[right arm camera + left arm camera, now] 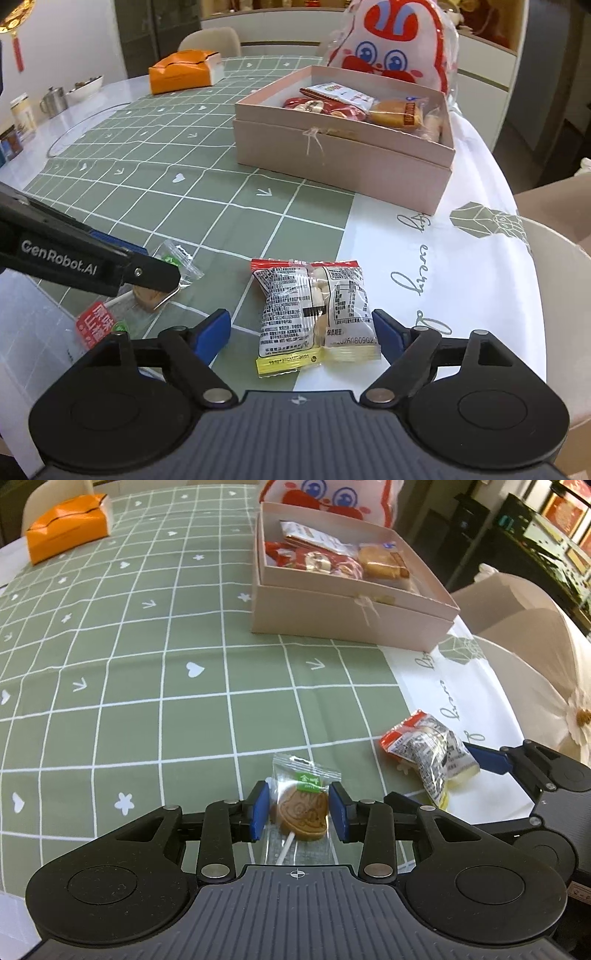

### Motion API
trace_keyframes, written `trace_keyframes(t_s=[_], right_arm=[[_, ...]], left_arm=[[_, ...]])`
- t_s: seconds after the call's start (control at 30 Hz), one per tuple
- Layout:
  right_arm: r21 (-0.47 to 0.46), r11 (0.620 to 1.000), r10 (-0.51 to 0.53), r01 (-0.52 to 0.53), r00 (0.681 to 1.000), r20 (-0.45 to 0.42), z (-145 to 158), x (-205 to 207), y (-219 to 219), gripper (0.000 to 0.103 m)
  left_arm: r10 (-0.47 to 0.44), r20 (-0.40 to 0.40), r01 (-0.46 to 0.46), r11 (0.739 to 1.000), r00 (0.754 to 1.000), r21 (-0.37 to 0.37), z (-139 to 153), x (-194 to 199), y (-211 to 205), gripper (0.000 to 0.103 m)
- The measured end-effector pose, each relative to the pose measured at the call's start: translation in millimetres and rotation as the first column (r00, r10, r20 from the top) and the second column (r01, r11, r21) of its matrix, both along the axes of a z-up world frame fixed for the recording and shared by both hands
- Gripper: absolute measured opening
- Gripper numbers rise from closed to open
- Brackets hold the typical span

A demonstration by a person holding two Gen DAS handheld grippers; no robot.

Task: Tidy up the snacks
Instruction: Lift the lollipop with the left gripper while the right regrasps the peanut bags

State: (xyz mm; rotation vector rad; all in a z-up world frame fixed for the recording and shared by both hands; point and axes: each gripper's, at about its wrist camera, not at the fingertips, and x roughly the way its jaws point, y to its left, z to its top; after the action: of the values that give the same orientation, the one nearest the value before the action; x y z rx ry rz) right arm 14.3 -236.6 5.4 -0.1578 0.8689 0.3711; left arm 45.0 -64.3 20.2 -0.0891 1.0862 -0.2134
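Observation:
My left gripper (pixel 297 810) straddles a clear-wrapped brown lollipop (pixel 303 814) lying on the green checked tablecloth; its blue pads (pixel 258 812) sit close on both sides with a small gap, so it is open. My right gripper (pixel 301 330) is open around a red, white and yellow snack packet (pixel 316 314) on the table; the packet also shows in the left wrist view (pixel 430 751). The pink open box (pixel 343 613) holds several snacks farther back, and shows in the right wrist view (pixel 343 155).
An orange tissue box (pixel 68 528) stands at the far left. A red and white plush bag (pixel 395 48) sits behind the pink box. A red packet (pixel 94 325) lies at the table's near left edge. Cups and jars (pixel 51 101) stand far left. Chairs (pixel 517 627) stand to the right.

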Motion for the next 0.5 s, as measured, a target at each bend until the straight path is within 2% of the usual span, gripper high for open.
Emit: trace_keyframes(t_s=[0.27,0.4,0.5], right_arm=[[0.003,0.998,-0.058,0.058,0.998,0.01,-2.1,-5.6,1.2,0.088],[0.002,0.997,-0.072,0.072,0.997,0.009,-4.6,-7.7,3.6,0.098],[0.001,0.995,-0.095,0.095,0.995,0.003,-6.7,-8.1,4.1,0.102]], left_arm=[[-0.028,0.002,0.028,0.999,1.0,-0.024,-0.8,-0.3,5.3,0.04],[-0.035,0.021,0.036,0.998,0.999,-0.059,-2.6,-6.5,11.5,0.04],[-0.048,0.063,0.051,0.998,0.997,-0.046,-3.9,-13.7,10.2,0.04]])
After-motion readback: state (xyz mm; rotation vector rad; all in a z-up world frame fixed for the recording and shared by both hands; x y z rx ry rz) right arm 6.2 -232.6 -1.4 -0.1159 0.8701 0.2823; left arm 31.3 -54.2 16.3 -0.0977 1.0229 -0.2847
